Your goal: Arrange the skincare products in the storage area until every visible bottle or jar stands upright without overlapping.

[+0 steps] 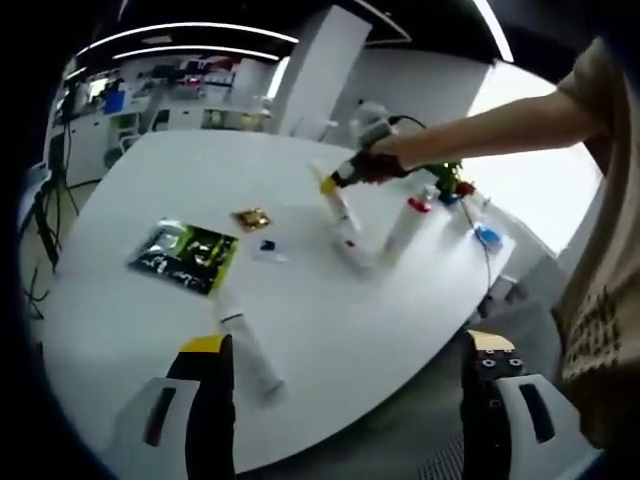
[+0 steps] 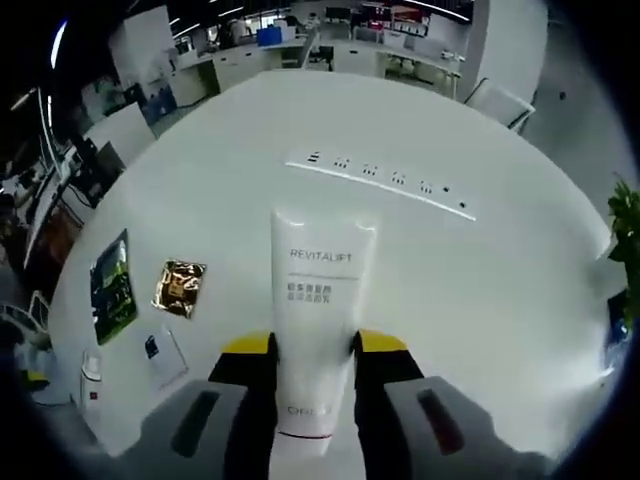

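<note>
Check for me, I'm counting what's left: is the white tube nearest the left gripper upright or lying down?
Lying down: the white tube rests lengthwise on the table, ahead of the open left gripper.

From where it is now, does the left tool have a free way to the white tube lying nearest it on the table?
Probably yes. The left tool is open and holds nothing, and the lying white tube sits just ahead of its left jaw on bare table. The right tool, shut on another tube, works farther off.

Wide bare table (image 1: 330,330) lies ahead of the left gripper (image 1: 345,400); a lying tube (image 1: 252,352) sits just beside its left jaw. Farther on, sachets (image 1: 185,255) and standing bottles (image 1: 405,225) crowd the way, with an arm (image 1: 480,130) reaching across.
</note>
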Tool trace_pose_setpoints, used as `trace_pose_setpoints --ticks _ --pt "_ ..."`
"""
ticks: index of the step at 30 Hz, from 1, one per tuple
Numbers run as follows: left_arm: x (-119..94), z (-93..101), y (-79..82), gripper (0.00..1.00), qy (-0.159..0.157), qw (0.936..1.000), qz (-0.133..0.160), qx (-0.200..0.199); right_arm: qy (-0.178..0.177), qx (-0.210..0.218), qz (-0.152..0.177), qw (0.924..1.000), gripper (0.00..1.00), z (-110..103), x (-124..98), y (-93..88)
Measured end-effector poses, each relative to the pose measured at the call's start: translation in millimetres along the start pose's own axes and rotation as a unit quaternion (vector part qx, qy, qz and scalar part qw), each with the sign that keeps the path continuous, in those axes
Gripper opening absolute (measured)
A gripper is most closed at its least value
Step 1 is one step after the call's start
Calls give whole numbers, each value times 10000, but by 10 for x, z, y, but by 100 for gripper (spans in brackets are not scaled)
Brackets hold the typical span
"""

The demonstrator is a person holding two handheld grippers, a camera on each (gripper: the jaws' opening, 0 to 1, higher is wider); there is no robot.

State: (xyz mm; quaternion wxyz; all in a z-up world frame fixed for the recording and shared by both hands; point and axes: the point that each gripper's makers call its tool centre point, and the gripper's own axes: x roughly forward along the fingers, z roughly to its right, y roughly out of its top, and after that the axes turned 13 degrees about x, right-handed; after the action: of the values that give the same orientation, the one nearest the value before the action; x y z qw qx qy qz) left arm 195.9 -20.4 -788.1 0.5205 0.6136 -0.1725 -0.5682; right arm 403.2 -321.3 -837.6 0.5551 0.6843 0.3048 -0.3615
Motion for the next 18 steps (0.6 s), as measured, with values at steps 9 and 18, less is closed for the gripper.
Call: trace_pose_setpoints --ticks 9,18 --pt "-57 55 7 92 -1 9999 -42 117 110 -67 205 9997 28 -39 -200 9" --pt "-107 119 12 93 -31 9997 -90 235 170 -18 331 9993 28 -50 -362 -56"
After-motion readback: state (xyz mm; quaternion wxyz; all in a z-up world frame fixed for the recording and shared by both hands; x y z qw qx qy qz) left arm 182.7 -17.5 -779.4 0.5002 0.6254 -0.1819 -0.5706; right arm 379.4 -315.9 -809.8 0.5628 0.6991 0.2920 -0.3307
